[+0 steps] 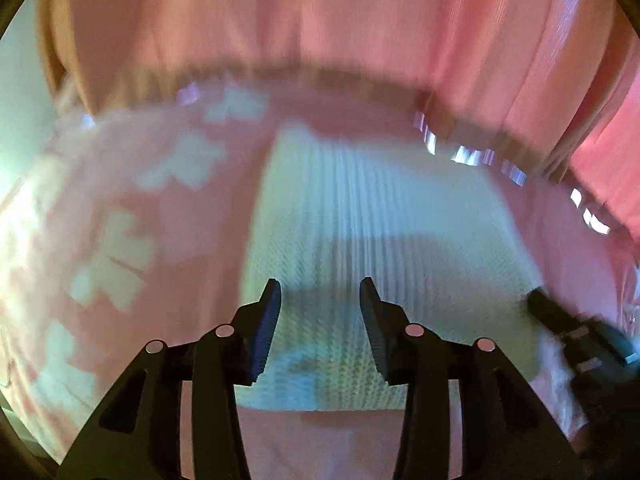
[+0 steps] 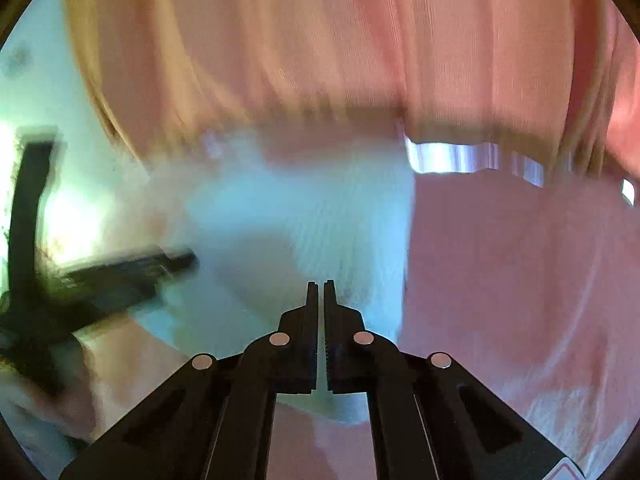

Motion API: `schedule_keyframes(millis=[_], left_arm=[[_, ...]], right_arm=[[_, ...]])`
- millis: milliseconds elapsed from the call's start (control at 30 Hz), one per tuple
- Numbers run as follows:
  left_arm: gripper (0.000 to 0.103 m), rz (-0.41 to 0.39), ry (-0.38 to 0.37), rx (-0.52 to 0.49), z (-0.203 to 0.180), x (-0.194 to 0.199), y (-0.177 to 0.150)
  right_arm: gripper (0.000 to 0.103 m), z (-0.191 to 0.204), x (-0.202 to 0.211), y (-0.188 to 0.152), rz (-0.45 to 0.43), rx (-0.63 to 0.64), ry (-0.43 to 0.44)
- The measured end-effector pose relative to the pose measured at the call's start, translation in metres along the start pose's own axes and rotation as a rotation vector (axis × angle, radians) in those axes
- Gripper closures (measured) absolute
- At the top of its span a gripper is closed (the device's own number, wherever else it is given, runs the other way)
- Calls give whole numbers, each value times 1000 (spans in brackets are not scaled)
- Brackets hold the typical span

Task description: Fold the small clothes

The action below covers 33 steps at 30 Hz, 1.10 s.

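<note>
A pale ribbed knit garment (image 1: 380,220) lies flat on a pink cloth with pale leaf shapes (image 1: 192,240). My left gripper (image 1: 319,284) hovers over the garment's near end, jaws apart with nothing between them. My right gripper (image 1: 538,296) shows as a blurred dark shape at the garment's right edge. In the right wrist view the same garment (image 2: 300,208) is blurred, and my right gripper (image 2: 319,284) is shut above it with no cloth visibly pinched. The left gripper (image 2: 184,260) is a dark smear on that view's left.
A pink pleated curtain (image 1: 320,20) hangs across the back, with bright gaps (image 2: 452,158) under its hem. Plain pink cloth (image 2: 500,260) spreads to the garment's right. A pale wall (image 2: 36,92) shows at far left. Both views are motion-blurred.
</note>
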State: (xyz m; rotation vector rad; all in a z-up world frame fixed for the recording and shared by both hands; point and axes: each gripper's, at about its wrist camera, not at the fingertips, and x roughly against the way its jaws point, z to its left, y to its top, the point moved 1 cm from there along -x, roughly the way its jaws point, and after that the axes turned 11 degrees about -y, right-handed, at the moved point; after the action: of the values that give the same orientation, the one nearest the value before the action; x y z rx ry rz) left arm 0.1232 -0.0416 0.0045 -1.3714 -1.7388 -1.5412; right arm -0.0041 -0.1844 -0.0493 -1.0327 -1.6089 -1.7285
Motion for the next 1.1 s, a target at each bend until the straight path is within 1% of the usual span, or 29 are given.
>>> schedule_keyframes(millis=[33,67,100,133,167,200,233,267,333,400,467,500,533,567,600,633,667,767,833,867,900,1000,1033,1100], left_arm=[[59,5,26,-3,-1,-6,-2],[59,-20,64,-34,-7,-8,-4],[59,-29,95,-76,-15,-7,-5],[59,-35,108,-110,-23,-2,-6],[59,-47,101,-121,-27,2,-7],[59,-61,77,-124,-31,9,-9],[58,-67,61,-122,-34,15,-10],[58,-77,49,-118,-37,22,-12],[58,-98,48,-132,-42,34,-18],[58,-130,68,-142,-46,44,-20],[57,-167,80,-131,-47,56,-24],[55,-176,86,-127,-46,58,-24],[48,-187,93,-122,-46,63,-28],[43,-202,103,-121,-45,67,-31],[43,-217,117,-126,-45,70,-34],[40,-232,133,-135,-46,73,-38],[32,-253,160,-150,-47,76,-45],[26,-279,169,-175,-48,79,-58],[19,-294,174,-187,-50,81,-70],[18,-300,176,-191,-51,81,-75],[17,-304,181,-199,-52,80,-81],[16,-298,202,-217,-53,75,-94],[14,-289,215,-217,-52,72,-98],[14,-278,223,-199,-50,70,-103]], right_arm=[[103,-6,-21,-9,77,-24,8],[103,-14,-24,-15,64,-83,70],[103,-16,-17,-12,65,-104,73],[103,-15,-9,-8,57,-100,68],[103,-14,8,-3,10,-92,64],[103,-13,24,1,-33,-81,66],[103,-12,34,2,-58,-74,69],[103,-11,51,1,-104,-64,61],[97,-9,67,-5,-158,-42,17],[96,-10,78,-12,-181,-19,-24],[95,-6,82,-18,-196,6,-48],[93,-5,83,-19,-205,10,-58],[91,-6,88,-22,-217,9,-73],[84,-8,89,-25,-221,5,-79],[75,-10,91,-29,-221,-8,-81],[71,-11,93,-32,-219,-18,-79],[66,-13,93,-37,-217,-29,-77],[61,-13,94,-48,-212,-41,-97],[55,-13,93,-56,-207,-54,-111],[51,-14,94,-61,-205,-62,-118],[49,-14,93,-64,-202,-69,-123],[49,-15,90,-74,-188,-89,-138],[49,-16,89,-76,-185,-93,-141],[49,-17,89,-80,-181,-104,-142]])
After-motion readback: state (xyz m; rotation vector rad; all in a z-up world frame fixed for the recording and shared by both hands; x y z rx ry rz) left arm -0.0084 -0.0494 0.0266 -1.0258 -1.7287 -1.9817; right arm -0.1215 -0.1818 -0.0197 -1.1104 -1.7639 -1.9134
